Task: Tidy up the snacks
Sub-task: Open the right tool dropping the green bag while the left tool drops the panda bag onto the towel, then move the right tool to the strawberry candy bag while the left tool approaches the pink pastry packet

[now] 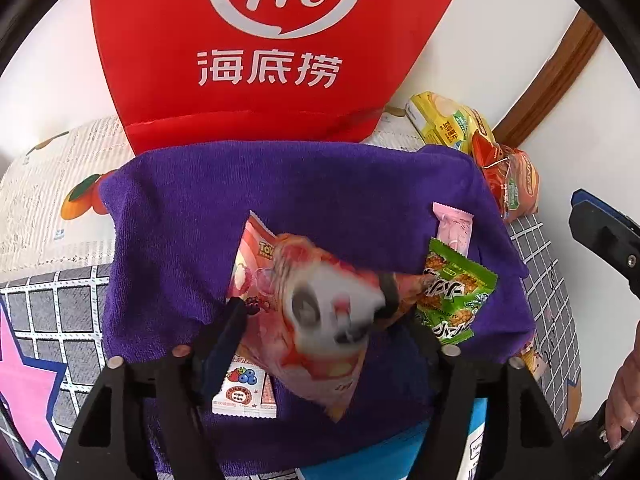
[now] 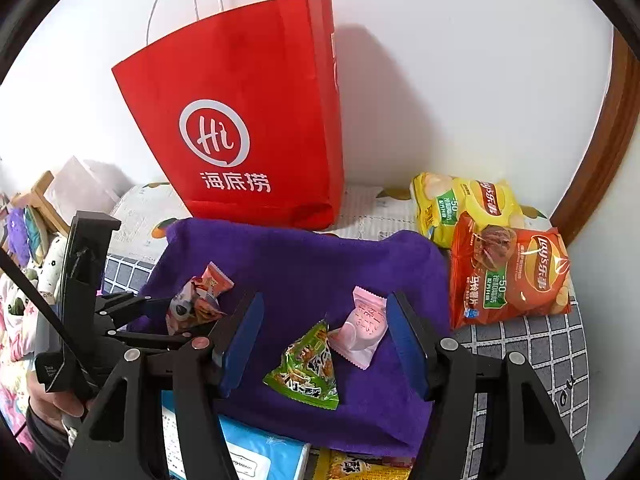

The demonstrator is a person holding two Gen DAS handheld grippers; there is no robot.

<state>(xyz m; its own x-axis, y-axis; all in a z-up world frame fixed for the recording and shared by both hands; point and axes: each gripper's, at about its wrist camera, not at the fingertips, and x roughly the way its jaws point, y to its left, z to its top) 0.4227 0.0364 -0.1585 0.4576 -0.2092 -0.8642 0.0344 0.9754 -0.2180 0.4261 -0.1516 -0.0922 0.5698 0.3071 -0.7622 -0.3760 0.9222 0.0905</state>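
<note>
Purple towel (image 2: 304,264) bears the green packet (image 2: 308,368) between the right claw (image 2: 324,344) fingers, untouched.

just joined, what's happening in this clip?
A person with two handheld claws is sorting snacks on a purple towel. The left claw has a blurred pink panda-print snack packet between its fingers; grip unclear. The right claw hangs open above a green triangular packet and a pink sweet wrapper.

You've got a fuzzy purple terry towel (image 2: 304,256) there, and the red bag (image 2: 240,120) looks like matt paper. Chip packets (image 2: 508,276) are shiny crinkly plastic film.
</note>
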